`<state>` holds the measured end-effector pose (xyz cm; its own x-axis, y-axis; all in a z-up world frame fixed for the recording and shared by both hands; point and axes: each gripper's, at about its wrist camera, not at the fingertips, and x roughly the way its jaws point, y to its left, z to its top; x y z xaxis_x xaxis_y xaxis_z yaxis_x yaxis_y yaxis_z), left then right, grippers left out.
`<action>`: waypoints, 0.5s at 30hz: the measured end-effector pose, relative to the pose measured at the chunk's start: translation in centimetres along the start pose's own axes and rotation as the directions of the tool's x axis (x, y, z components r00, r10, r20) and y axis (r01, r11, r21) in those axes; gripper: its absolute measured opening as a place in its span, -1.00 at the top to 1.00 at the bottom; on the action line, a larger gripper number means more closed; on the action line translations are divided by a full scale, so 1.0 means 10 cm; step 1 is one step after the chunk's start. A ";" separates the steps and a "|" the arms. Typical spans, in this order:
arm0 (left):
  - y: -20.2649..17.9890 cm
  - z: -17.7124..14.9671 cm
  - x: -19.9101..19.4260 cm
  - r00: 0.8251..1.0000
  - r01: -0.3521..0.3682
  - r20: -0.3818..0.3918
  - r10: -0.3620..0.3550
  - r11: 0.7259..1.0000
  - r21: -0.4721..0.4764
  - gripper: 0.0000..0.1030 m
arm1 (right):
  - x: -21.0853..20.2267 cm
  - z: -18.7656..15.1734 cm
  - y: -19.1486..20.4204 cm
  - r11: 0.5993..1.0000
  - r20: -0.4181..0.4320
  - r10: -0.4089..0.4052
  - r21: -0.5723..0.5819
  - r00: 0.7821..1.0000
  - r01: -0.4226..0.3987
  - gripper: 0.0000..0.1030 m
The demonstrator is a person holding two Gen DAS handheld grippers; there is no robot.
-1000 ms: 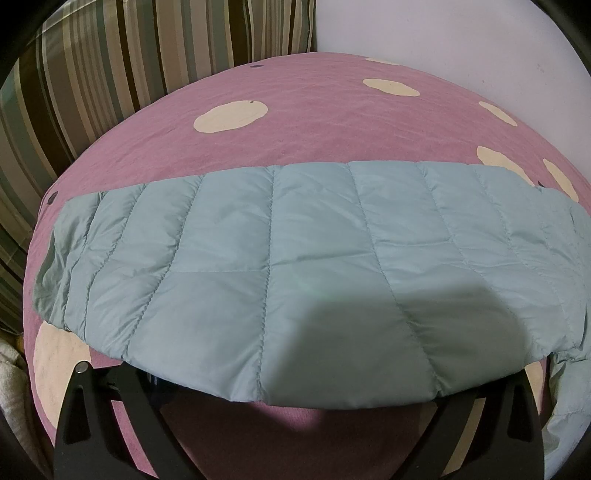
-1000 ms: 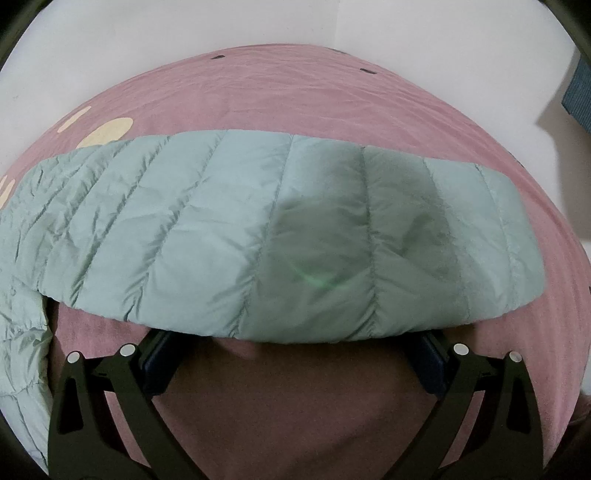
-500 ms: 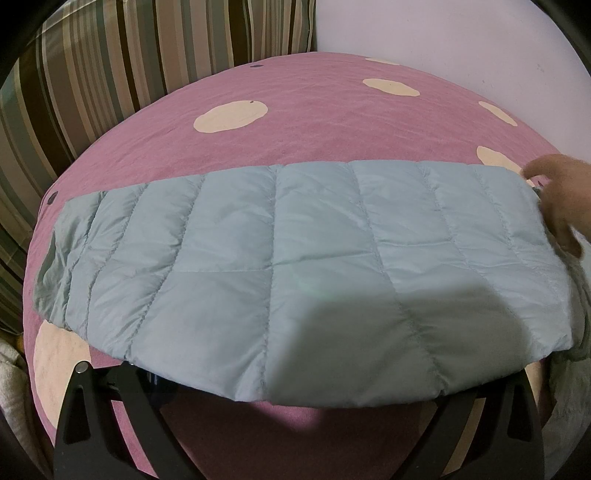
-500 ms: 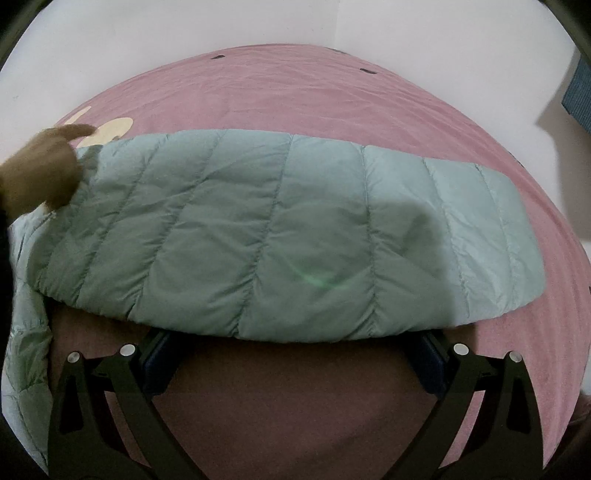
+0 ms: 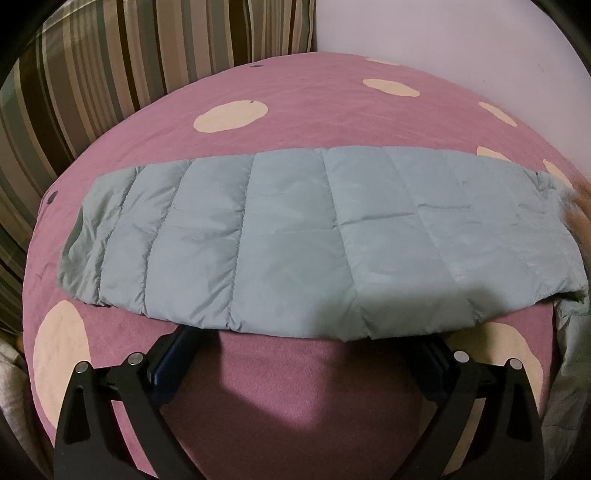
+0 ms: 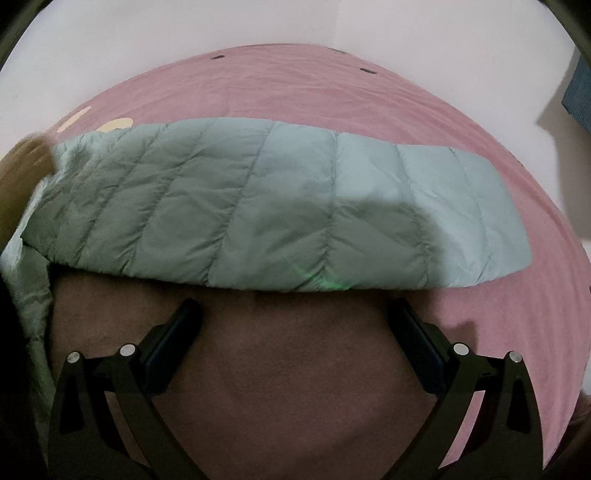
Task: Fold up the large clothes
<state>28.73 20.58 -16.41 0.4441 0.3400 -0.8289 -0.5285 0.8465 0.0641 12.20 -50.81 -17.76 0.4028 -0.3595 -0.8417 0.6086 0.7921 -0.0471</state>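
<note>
The mauve bedcover with cream oval patches (image 5: 295,107) fills both views, bounded at far left by a brown-and-green striped curtain (image 5: 110,66) and at the far side by a pale wall (image 6: 184,33). Across its middle lies the pale blue-green quilted down jacket (image 5: 314,240), folded into a long band running left to right, with its near edge just beyond our fingertips. A further part of the jacket trails toward us at the right margin of the left wrist view and the left margin of the right wrist view. A blurred bare hand (image 6: 22,170) touches that end of the band. Our left gripper (image 5: 306,354) and right gripper (image 6: 295,325) both hover above bare bedcover near the band, fingers spread wide and holding nothing.

We judge the lengthwise fold complete and the hand to be tidying one end before the next fold. The next move likely calls for each gripper to advance, pinch the near edge or an end of the band through all layers, and carry it across; the slippery padded fabric may spring open.
</note>
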 end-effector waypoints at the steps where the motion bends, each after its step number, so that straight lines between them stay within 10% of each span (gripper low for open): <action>1: 0.00 0.00 -0.01 1.000 -0.001 0.001 0.001 1.000 0.000 -0.92 | 0.00 0.00 0.00 1.000 0.000 0.001 0.001 1.000 -0.001 -0.96; 15: 0.02 0.01 0.02 1.000 0.005 -0.001 -0.005 1.000 -0.004 -0.92 | 0.01 0.02 0.00 1.000 0.000 0.005 0.003 1.000 -0.005 -0.96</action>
<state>28.80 20.89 -16.47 0.4459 0.3356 -0.8298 -0.5291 0.8465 0.0581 12.40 -50.98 -17.75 0.4055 -0.3554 -0.8422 0.6087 0.7923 -0.0412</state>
